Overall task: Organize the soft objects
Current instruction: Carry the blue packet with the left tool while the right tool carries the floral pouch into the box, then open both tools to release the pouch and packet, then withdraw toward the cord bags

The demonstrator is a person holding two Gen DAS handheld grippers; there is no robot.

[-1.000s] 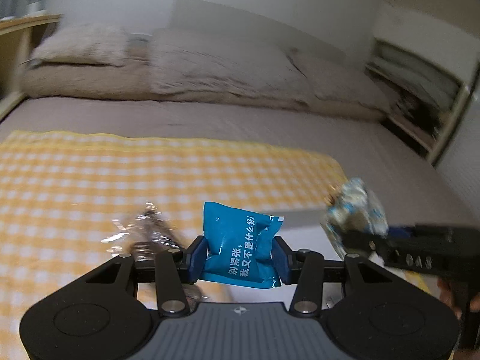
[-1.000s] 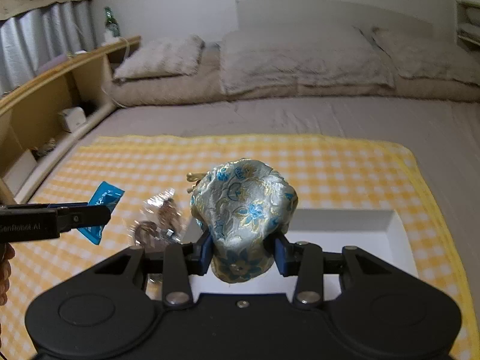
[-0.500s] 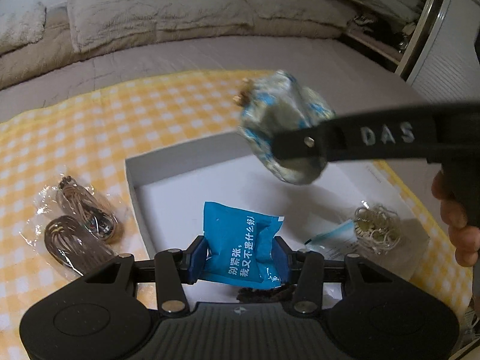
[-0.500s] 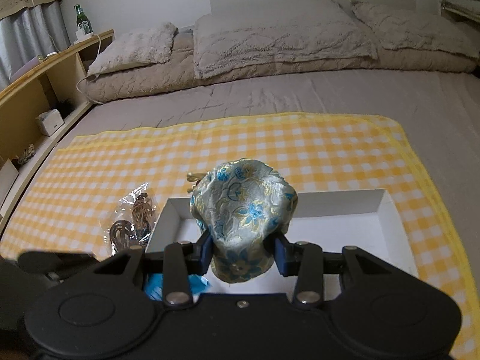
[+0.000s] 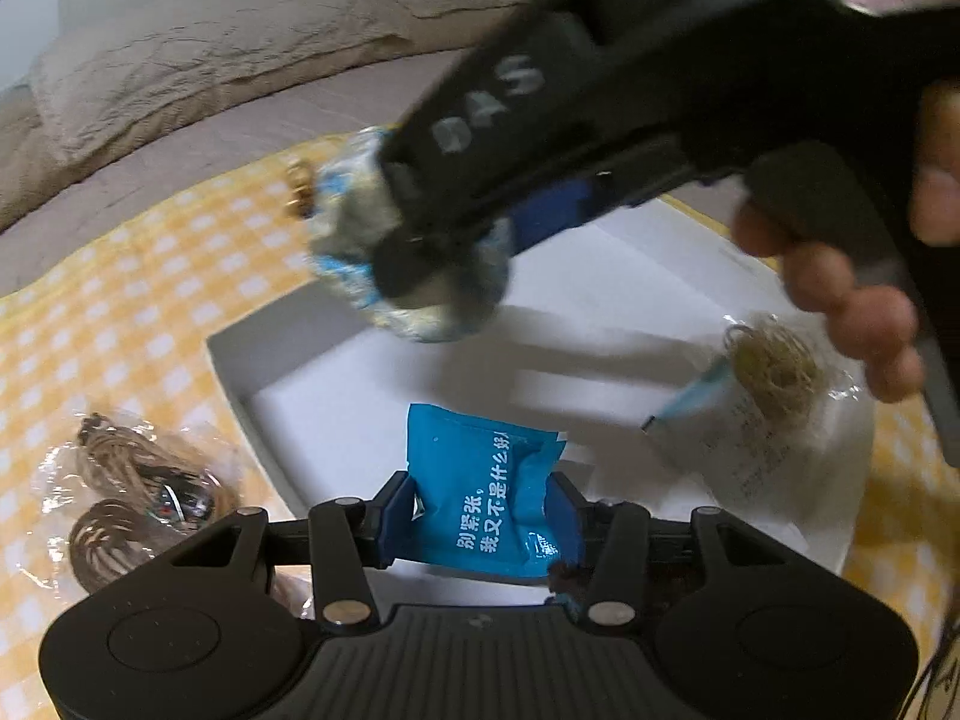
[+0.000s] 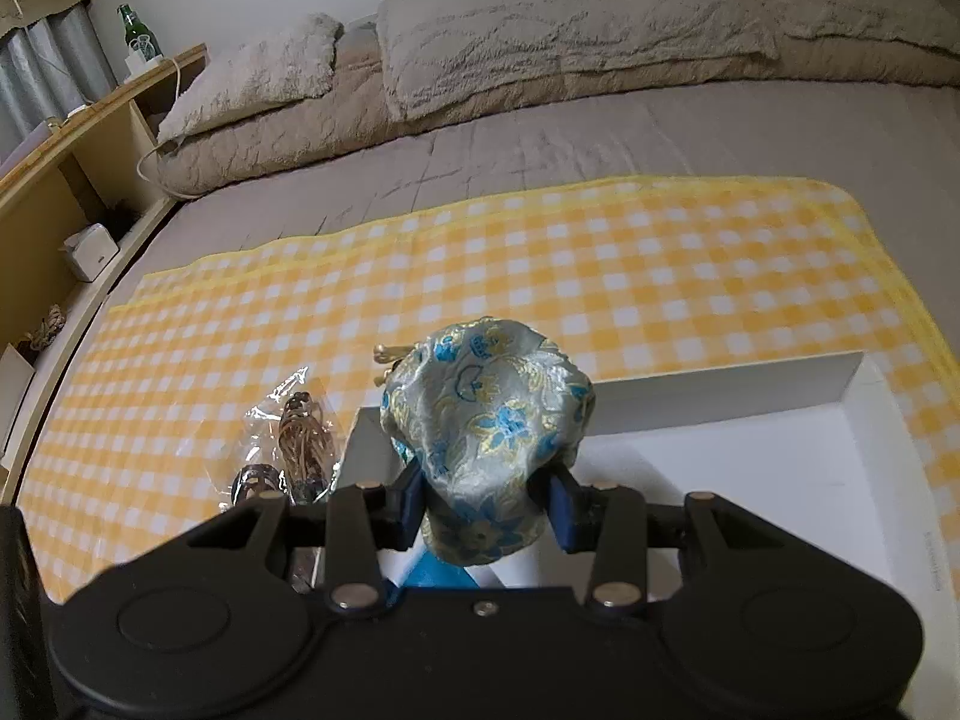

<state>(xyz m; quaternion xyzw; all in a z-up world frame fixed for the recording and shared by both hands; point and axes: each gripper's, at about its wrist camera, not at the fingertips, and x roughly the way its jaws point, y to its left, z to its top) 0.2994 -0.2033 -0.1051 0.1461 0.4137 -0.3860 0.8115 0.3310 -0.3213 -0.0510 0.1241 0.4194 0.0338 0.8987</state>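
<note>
My left gripper (image 5: 483, 507) is shut on a blue packet (image 5: 483, 501) with white Chinese print, held low over the near part of a white shallow box (image 5: 240, 384). My right gripper (image 6: 489, 498) is shut on a silver-and-blue floral brocade pouch (image 6: 486, 420), held above the same box (image 6: 720, 387). In the left wrist view the right gripper (image 5: 420, 264) crosses overhead with the pouch (image 5: 342, 240) over the box's far left part. A sliver of the blue packet (image 6: 441, 576) shows under the pouch.
A clear bag of pale rings (image 5: 768, 360) lies in the box at the right. A clear bag of brown cords (image 5: 120, 498) (image 6: 300, 444) lies on the yellow checked cloth (image 6: 540, 276) left of the box. Pillows (image 6: 540, 36) and a wooden shelf (image 6: 72, 168) lie beyond.
Both grippers have moved from above the cloth to over the white box and lower, each still holding its item. The right gripper now passes close above the left one.
</note>
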